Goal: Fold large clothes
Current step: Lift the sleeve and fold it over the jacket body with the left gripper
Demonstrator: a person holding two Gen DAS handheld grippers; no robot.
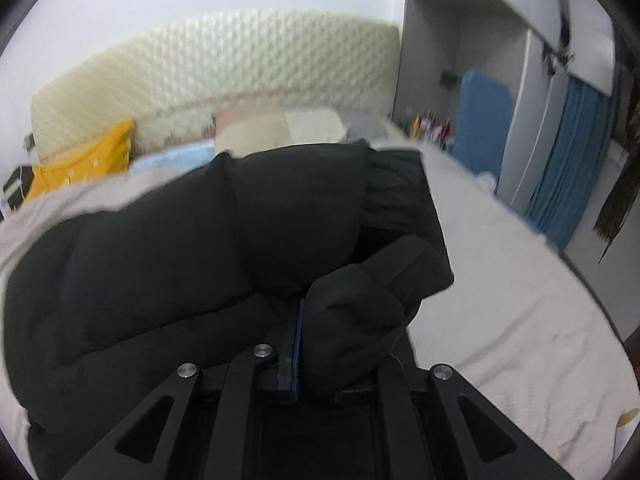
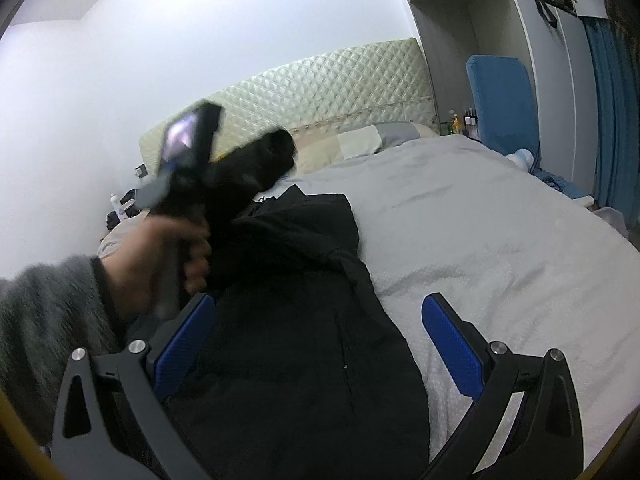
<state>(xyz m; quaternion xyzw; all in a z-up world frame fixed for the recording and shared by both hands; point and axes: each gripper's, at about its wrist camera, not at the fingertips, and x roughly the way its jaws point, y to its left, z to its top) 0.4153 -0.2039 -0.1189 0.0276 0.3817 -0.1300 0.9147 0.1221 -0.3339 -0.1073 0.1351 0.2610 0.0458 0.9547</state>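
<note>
Two grippers frame this moment. In the left wrist view, at the bottom centre, the left gripper (image 1: 298,344) is clamped tight on a fold of the black padded jacket (image 1: 192,248), probably a cuff or sleeve end, which bulges just above its blue pads. In the right wrist view, the right gripper (image 2: 316,344) stands with jaws wide apart and nothing between them, over the jacket's body in the lower middle. Left of centre, the person's hand (image 2: 160,256) grips the left tool's handle with the sleeve draped from it. Beyond lies the grey bedspread (image 2: 480,232), then the quilted headboard (image 2: 320,80) at the top. My reading: a sleeve is being folded across the body. Next comes laying it flat, releasing it, and having the free gripper take an edge.
</note>
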